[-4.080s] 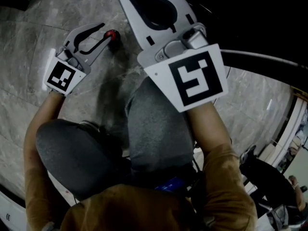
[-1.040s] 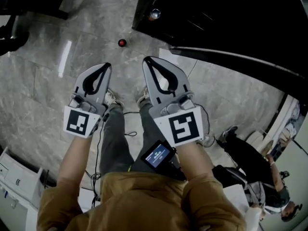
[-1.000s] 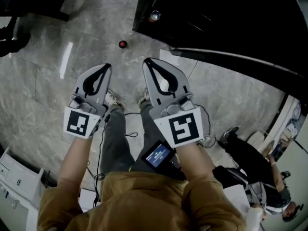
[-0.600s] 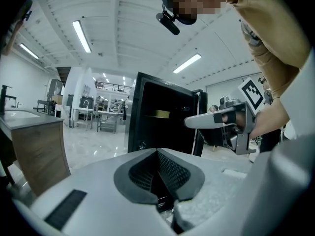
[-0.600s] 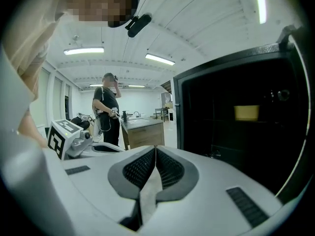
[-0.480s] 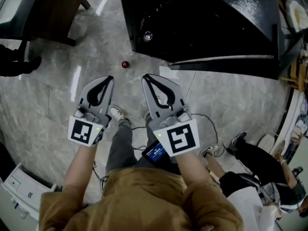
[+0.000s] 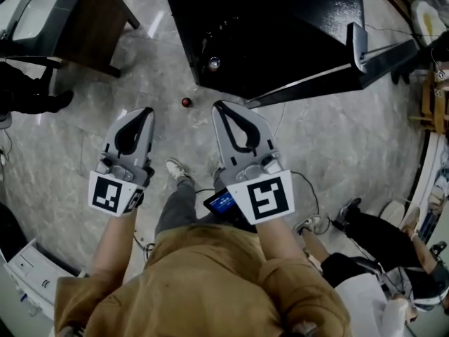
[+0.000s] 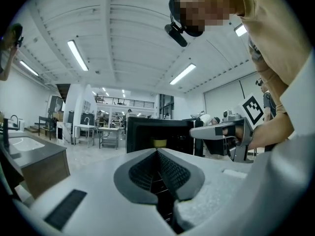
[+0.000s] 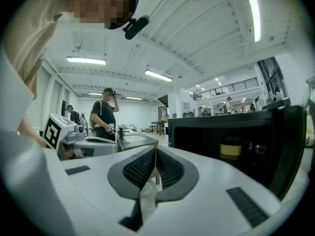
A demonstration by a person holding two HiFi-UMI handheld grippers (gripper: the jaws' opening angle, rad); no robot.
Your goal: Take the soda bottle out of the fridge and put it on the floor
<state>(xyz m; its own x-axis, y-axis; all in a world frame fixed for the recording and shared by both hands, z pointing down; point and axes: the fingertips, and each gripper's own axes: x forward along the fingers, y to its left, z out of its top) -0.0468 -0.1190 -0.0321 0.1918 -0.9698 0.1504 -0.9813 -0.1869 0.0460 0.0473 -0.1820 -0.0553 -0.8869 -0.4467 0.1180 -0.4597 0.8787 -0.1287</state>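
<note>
Seen from above, the soda bottle (image 7: pixel 186 102) is a small red cap standing on the grey marble floor, just in front of the open black fridge (image 7: pixel 273 27). Its dark body hardly shows. My left gripper (image 7: pixel 145 111) is shut and empty, held above the floor to the left of the cap. Right of the cap, my right gripper (image 7: pixel 218 105) is also shut and empty. In the left gripper view the left gripper (image 8: pixel 157 150) points level at the fridge (image 8: pixel 147 132). The right gripper (image 9: pixel 155 149) has the fridge (image 9: pixel 246 141) to its right.
A silver-topped item (image 7: pixel 213 63) and a yellow-banded jar (image 9: pixel 230 150) sit inside the fridge; its door (image 7: pixel 337 72) swings out to the right. A dark wooden counter (image 7: pixel 84 27) stands at the upper left, a white box (image 7: pixel 28 272) at the lower left. People (image 7: pixel 379 237) are at the right.
The person has risen from a crouch and both grippers have come up from the floor, still shut. The bottle stays on the floor. More of the fridge shows now.
</note>
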